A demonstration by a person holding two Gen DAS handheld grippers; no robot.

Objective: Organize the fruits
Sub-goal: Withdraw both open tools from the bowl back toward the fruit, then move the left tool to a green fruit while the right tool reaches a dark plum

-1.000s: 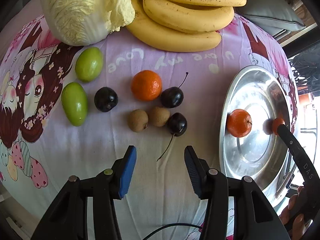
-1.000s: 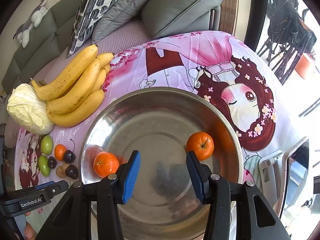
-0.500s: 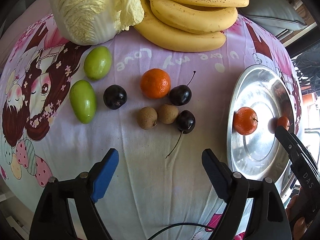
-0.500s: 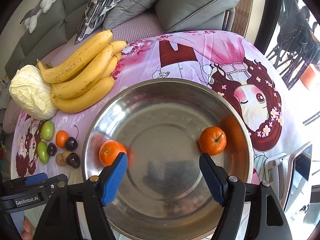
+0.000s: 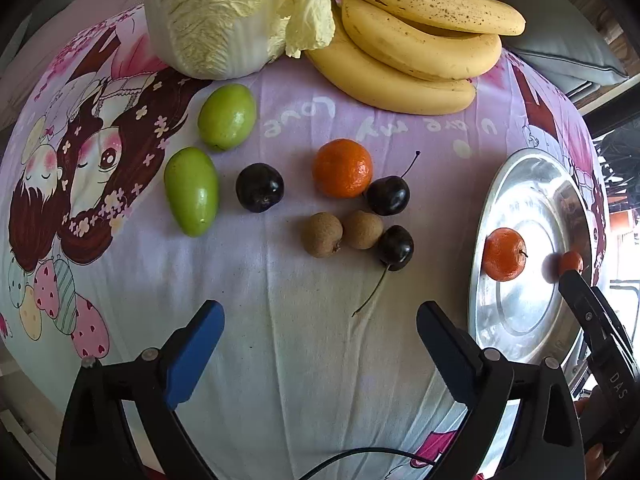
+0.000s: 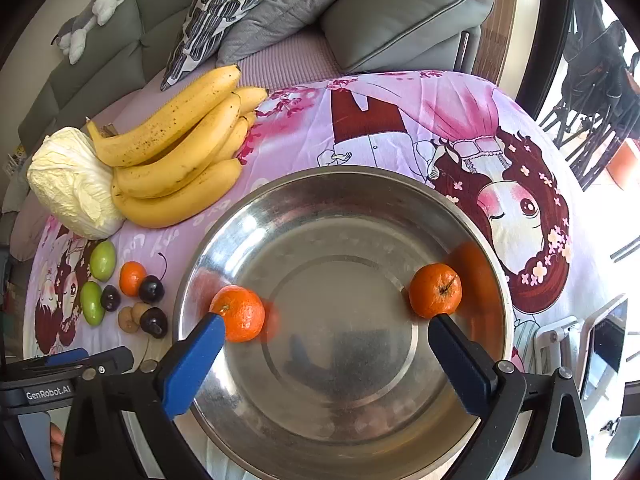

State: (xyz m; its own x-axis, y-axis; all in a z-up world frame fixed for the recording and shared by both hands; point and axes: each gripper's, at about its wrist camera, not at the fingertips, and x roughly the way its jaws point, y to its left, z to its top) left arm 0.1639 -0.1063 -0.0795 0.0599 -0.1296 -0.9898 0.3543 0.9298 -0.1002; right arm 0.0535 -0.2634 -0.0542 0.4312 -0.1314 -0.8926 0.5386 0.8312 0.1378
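My left gripper (image 5: 320, 328) is open and empty, above the cloth just short of the loose fruit: a mandarin (image 5: 342, 168), three dark cherries (image 5: 259, 187), two longans (image 5: 322, 234) and two green fruits (image 5: 192, 191). My right gripper (image 6: 323, 330) is open and empty over the steel bowl (image 6: 304, 188), which holds two mandarins, one at its left (image 6: 239, 313) and one at its right (image 6: 435, 289). The bowl (image 5: 532, 184) also shows at the right of the left wrist view.
A bunch of bananas (image 5: 408, 40) and a napa cabbage (image 5: 236, 12) lie at the table's far side. Grey sofa cushions (image 6: 400, 12) stand behind the table. A phone on a stand (image 6: 604, 344) sits right of the bowl.
Both grippers have opened wide. The left gripper has drawn back a little from the fruit. The right gripper has moved slightly nearer over the bowl.
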